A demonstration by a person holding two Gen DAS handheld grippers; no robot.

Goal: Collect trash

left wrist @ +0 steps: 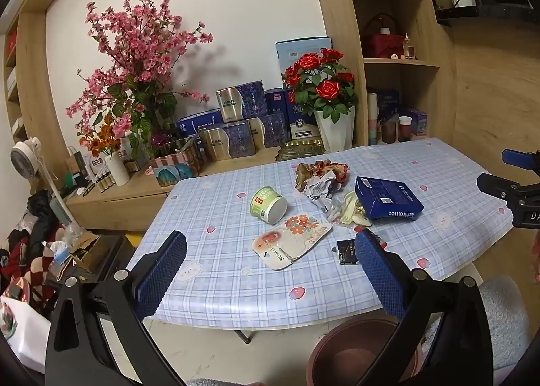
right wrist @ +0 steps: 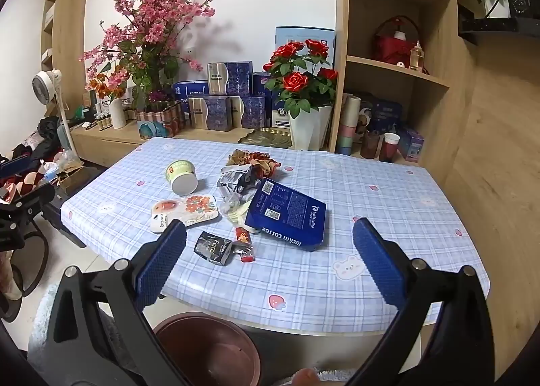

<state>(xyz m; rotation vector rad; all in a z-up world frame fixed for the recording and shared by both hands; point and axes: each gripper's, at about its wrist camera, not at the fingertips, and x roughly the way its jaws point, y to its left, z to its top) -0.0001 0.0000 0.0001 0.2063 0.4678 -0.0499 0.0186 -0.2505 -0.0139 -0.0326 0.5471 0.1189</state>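
Note:
Trash lies on the blue plaid table (left wrist: 219, 291) (right wrist: 388, 183): a green cup on its side (left wrist: 268, 205) (right wrist: 181, 175), a floral blister card (left wrist: 292, 240) (right wrist: 185, 210), a blue luckin coffee box (left wrist: 388, 197) (right wrist: 288, 215), crumpled wrappers (left wrist: 320, 176) (right wrist: 246, 171), a black sachet (left wrist: 347, 251) (right wrist: 213, 247) and a red packet (right wrist: 243, 244). My left gripper (left wrist: 270, 244) is open and empty above the near edge. My right gripper (right wrist: 270, 234) is open and empty, also short of the trash. A brown bin (left wrist: 361, 352) (right wrist: 206, 349) stands on the floor below the table's near edge.
A wooden sideboard behind the table holds flower vases (left wrist: 334, 129) (right wrist: 308, 131), blue gift boxes (left wrist: 236, 122) and a gold tray (right wrist: 266, 137). Shelves (right wrist: 398, 65) stand at right. A fan (left wrist: 28, 158) and clutter sit at left.

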